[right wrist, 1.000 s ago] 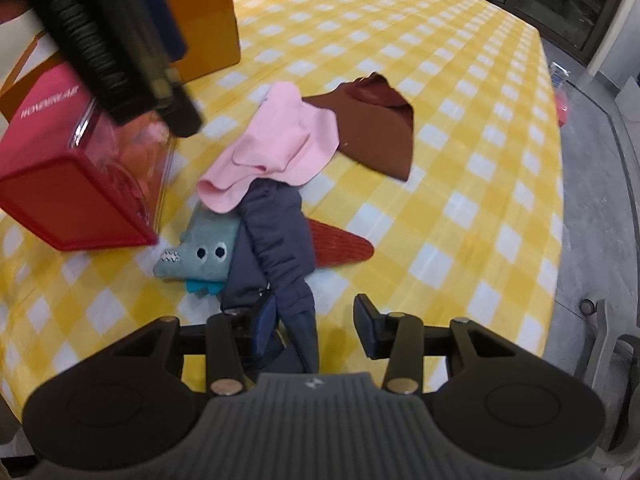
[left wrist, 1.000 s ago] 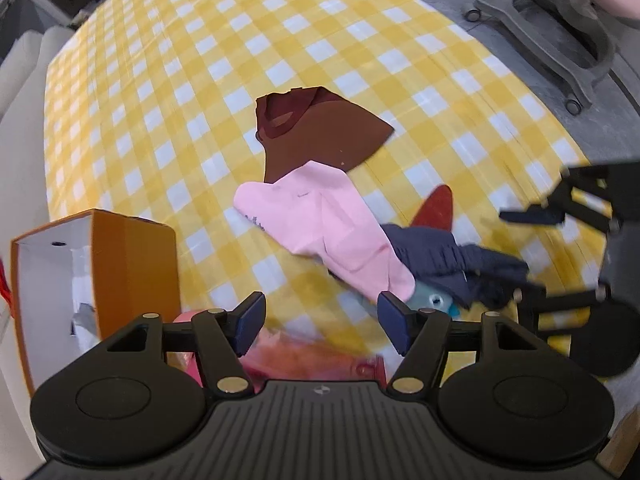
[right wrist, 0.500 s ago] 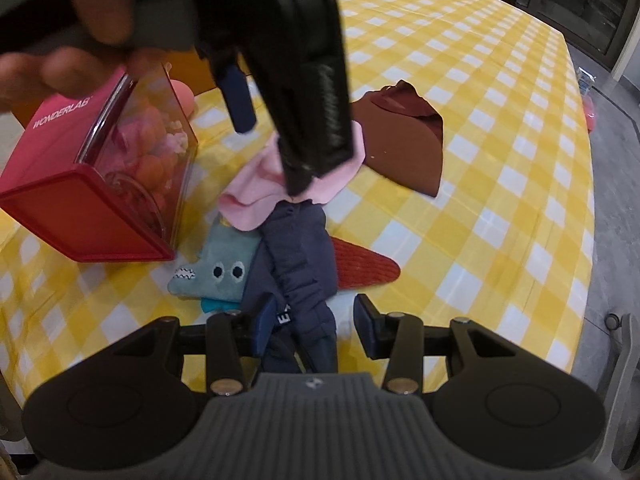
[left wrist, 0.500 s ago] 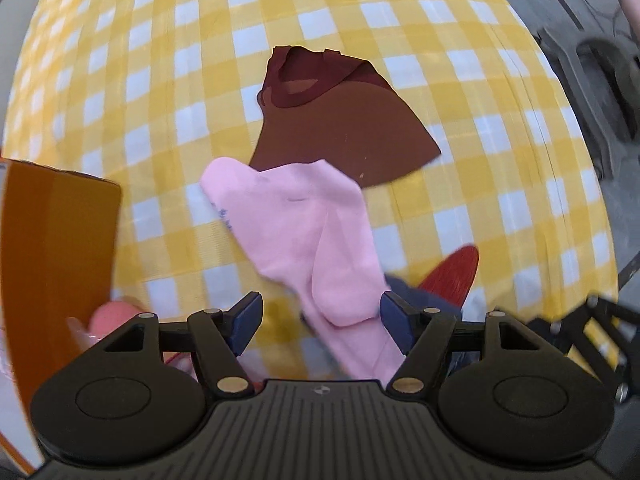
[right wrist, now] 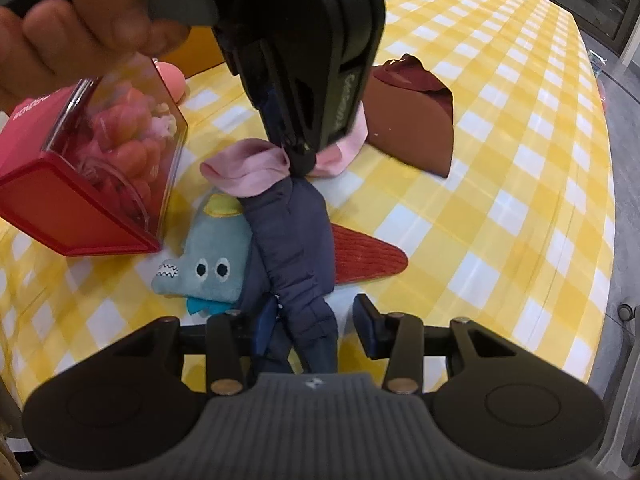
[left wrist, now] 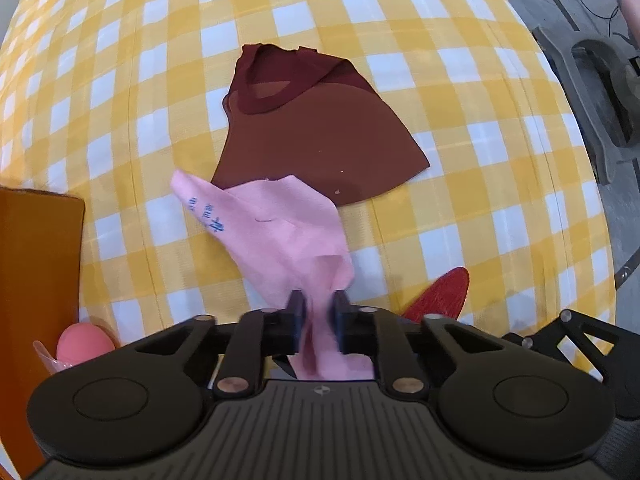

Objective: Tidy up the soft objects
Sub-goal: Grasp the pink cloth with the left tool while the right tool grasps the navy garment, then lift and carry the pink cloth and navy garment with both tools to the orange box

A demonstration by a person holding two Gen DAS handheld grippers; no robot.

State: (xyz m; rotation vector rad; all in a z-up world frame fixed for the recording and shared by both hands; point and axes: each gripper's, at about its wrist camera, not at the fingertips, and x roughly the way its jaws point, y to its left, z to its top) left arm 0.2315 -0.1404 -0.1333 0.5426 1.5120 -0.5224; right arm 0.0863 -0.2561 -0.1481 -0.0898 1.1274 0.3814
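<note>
Pink sock (left wrist: 276,232) being pinched by closing left gripper (left wrist: 318,312); navy garment (right wrist: 294,240) lying between half-open, closing right gripper (right wrist: 316,320) jaws, ungripped

A yellow-and-white checked cloth (left wrist: 460,92) covers the table. At centre frame lie a brown garment (left wrist: 320,136), a pink cloth (left wrist: 276,232) with blue print, and a navy jacket (right wrist: 296,232) over a grey-blue plush (right wrist: 208,264) with a red fin (right wrist: 368,260). A red-lidded clear box (right wrist: 84,184) sits left.

In the right wrist view, the cloth (right wrist: 256,168) lies at centre frame, overlapping the jacket (right wrist: 296,240) below it. The plush toy (right wrist: 208,264) sits left of the jacket, the storage box (right wrist: 88,184) further left, the folded garment (right wrist: 416,120) upper right.
</note>
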